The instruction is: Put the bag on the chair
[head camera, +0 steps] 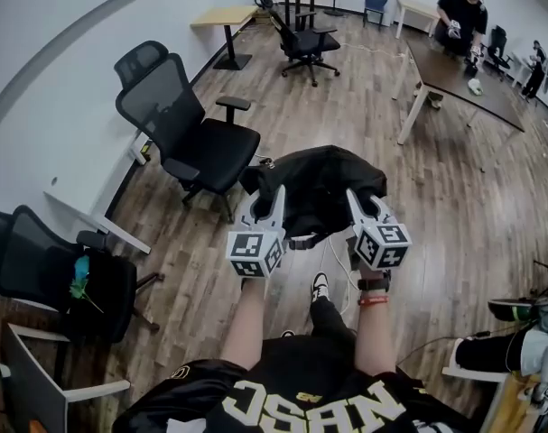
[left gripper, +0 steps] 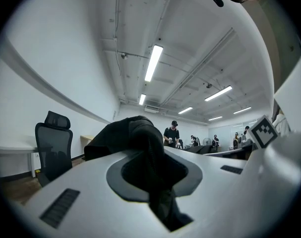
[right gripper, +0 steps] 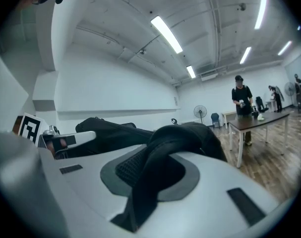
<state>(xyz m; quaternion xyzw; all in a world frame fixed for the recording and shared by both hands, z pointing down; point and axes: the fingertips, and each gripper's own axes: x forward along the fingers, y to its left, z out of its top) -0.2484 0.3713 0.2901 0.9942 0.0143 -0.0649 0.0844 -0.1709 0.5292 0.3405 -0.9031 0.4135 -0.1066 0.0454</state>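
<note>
A black bag (head camera: 317,188) hangs in the air in front of me, held up between both grippers. My left gripper (head camera: 275,204) is shut on the bag's left side, and black fabric (left gripper: 145,152) is pinched between its jaws. On the bag's right side my right gripper (head camera: 357,206) is shut too, a fold of the bag (right gripper: 160,152) running through its jaws. A black mesh office chair (head camera: 192,133) with a headrest stands to the left of the bag, its seat (head camera: 221,152) bare. The chair's back (left gripper: 53,143) shows at the left of the left gripper view.
A second black chair (head camera: 57,278) with a green object stands at the near left by a white desk (head camera: 102,224). Another office chair (head camera: 305,39) and wooden tables (head camera: 224,16) stand farther back. A person (head camera: 459,16) stands at a brown table (head camera: 463,75) at the right.
</note>
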